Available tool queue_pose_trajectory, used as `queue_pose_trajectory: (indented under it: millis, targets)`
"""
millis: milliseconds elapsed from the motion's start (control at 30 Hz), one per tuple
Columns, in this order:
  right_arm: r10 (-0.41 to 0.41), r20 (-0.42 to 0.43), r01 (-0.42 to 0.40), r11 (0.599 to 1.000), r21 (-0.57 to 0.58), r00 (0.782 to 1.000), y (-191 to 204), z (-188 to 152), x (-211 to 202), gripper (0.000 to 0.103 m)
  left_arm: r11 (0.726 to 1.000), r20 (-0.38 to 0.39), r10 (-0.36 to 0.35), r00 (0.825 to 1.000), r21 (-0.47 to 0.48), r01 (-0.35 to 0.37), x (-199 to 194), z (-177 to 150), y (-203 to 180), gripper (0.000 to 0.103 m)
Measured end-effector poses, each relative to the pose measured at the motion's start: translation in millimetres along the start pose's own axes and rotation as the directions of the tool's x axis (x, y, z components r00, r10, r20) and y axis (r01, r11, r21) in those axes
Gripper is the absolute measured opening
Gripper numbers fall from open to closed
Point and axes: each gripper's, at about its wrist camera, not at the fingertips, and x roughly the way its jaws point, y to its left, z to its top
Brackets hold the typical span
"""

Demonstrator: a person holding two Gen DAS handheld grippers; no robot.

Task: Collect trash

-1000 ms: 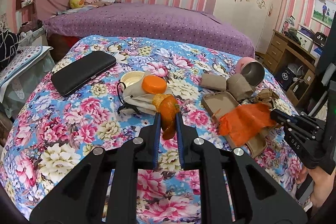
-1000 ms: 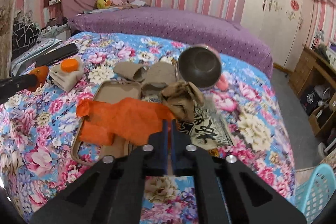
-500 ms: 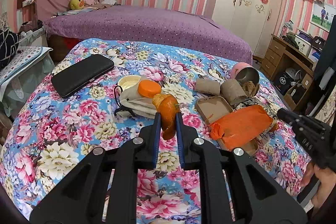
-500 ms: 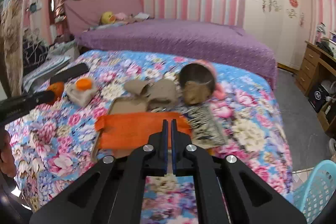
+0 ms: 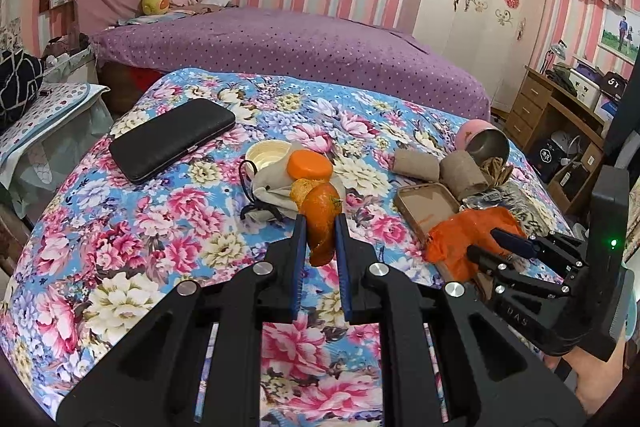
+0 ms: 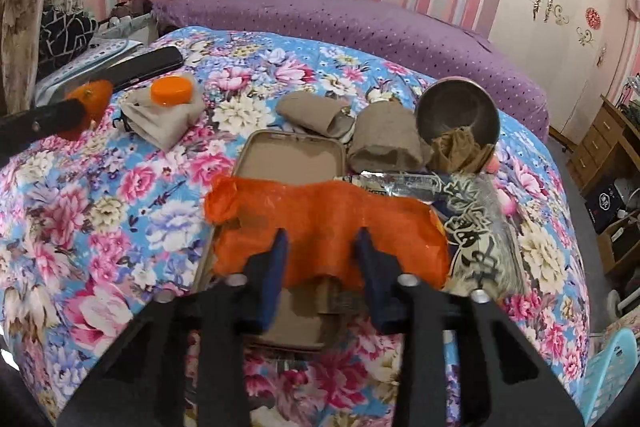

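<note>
Your left hand-held gripper is clamped on the orange peel, held above the floral bedspread. Your right hand-held gripper has just been opening; its parted fingers straddle the orange mesh bag, which lies across the brown tin lid, without pinching it.

Two black hand-held grippers with blue finger pads

The left gripper has angular black links, round silver screws at the joints and ribbed blue pads — the right gripper is built the same. On the right gripper's body are the pale letters "DAS" and a small green light — a bare hand is below it.
</note>
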Motion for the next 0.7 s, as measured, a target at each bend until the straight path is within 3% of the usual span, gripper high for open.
queue_pose_trajectory:
  millis: [33,133,433,700]
  targets:
    - [0.003,0.012,-0.003,1.000,0.000,1.000,-1,0,-2,0.014,1.000,0.001,0.000,1.000,-0.001,0.000,0,0,0,0.013]
    - [0.003,0.058,-0.003,1.000,0.003,0.998,-3,-1,-11,0.007,1.000,0.002,-0.003,1.000,-0.006,0.003,-2,0,2,0.013]
    - [0.015,0.169,-0.024,0.998,0.051,0.985,-23,3,-51,0.007,1.000,0.011,-0.007,1.000,-0.016,0.007,-4,2,2,0.013]
    - [0.000,0.179,-0.018,0.995,0.097,0.984,-57,-2,-68,0.007,1.000,0.022,-0.015,1.000,0.004,0.015,-7,2,-10,0.013]
